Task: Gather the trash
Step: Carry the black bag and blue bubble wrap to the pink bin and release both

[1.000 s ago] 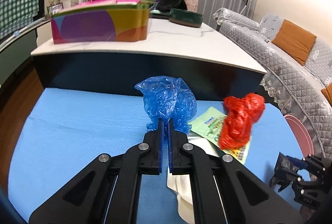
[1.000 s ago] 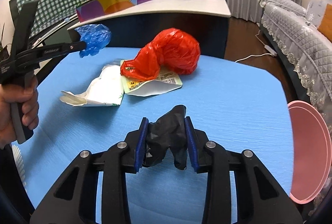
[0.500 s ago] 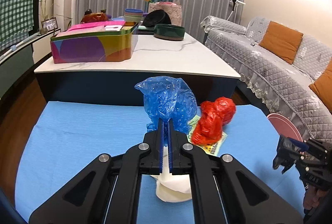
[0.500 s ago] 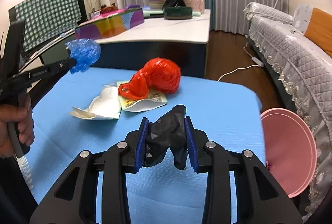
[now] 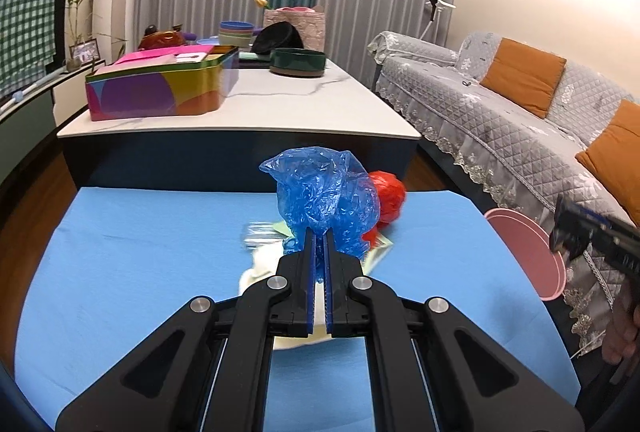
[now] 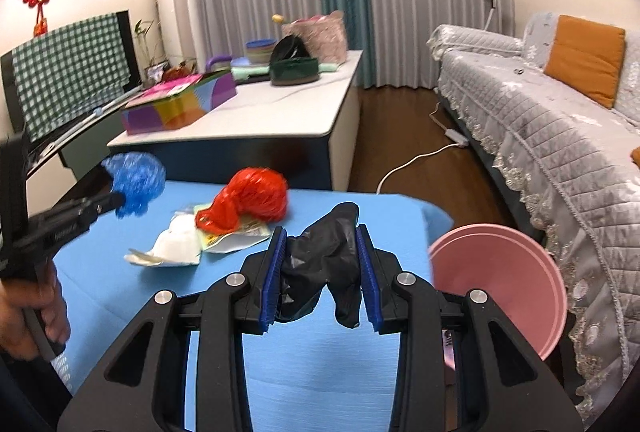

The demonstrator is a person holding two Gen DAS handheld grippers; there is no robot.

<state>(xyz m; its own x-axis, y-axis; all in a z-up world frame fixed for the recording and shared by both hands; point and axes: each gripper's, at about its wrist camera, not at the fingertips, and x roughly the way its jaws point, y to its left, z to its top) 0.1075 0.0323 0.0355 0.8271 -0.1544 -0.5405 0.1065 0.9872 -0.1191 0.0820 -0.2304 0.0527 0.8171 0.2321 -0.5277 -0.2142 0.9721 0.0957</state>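
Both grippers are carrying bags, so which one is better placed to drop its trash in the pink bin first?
Right. The right gripper, holding the black bag, is beside the pink bin; the left gripper with the blue bag is over the table's middle.

Crumpled blue bag point(image 5: 326, 198) and black bag point(image 6: 324, 264) held aloft; red bag point(image 6: 248, 206) lies on wrappers point(image 6: 176, 248).

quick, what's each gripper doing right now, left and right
Left gripper: shut on the blue plastic bag, held above the table.
Right gripper: shut on the black plastic bag, held above the table.
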